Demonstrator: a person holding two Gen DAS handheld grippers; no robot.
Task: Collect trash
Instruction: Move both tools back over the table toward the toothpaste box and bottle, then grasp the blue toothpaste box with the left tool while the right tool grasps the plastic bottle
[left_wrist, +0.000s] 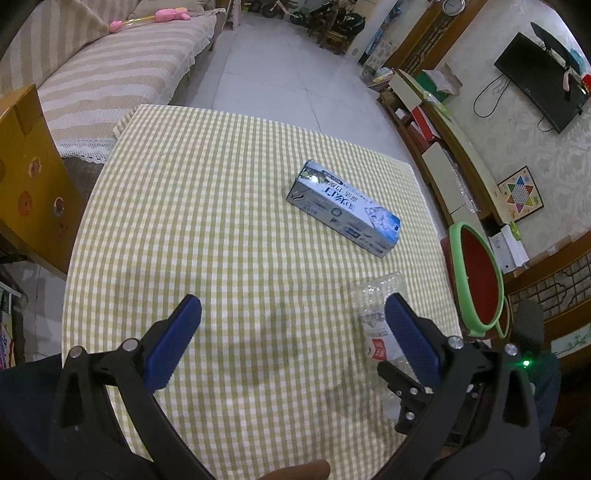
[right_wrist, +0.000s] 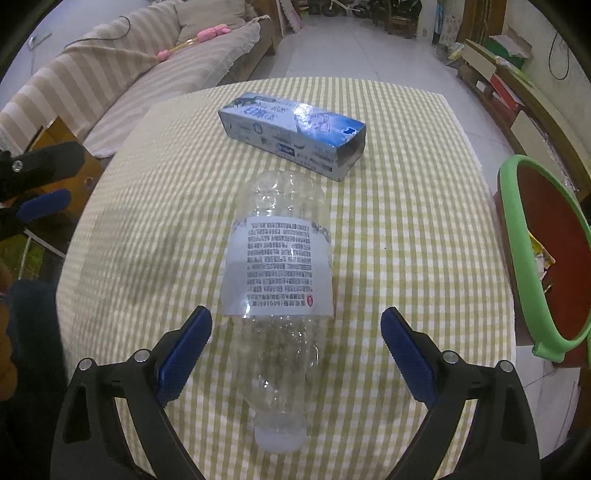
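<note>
A crushed clear plastic bottle (right_wrist: 280, 280) with a white printed label lies on the checked tablecloth (right_wrist: 406, 240), its cap end towards me. My right gripper (right_wrist: 296, 325) is open, its blue pads on either side of the bottle's lower part without touching it. Beyond the bottle lies a blue and white carton (right_wrist: 295, 129) on its side. In the left wrist view my left gripper (left_wrist: 293, 310) is open over bare cloth, the carton (left_wrist: 343, 208) lies ahead to the right, and the bottle (left_wrist: 373, 306) is partly hidden behind the right finger.
A bin with a green rim and red liner (right_wrist: 517, 236) stands off the table's right edge, some rubbish inside; it also shows in the left wrist view (left_wrist: 476, 277). A striped sofa (left_wrist: 110, 74) lies beyond the table to the left, a low cabinet (left_wrist: 443, 155) at the right.
</note>
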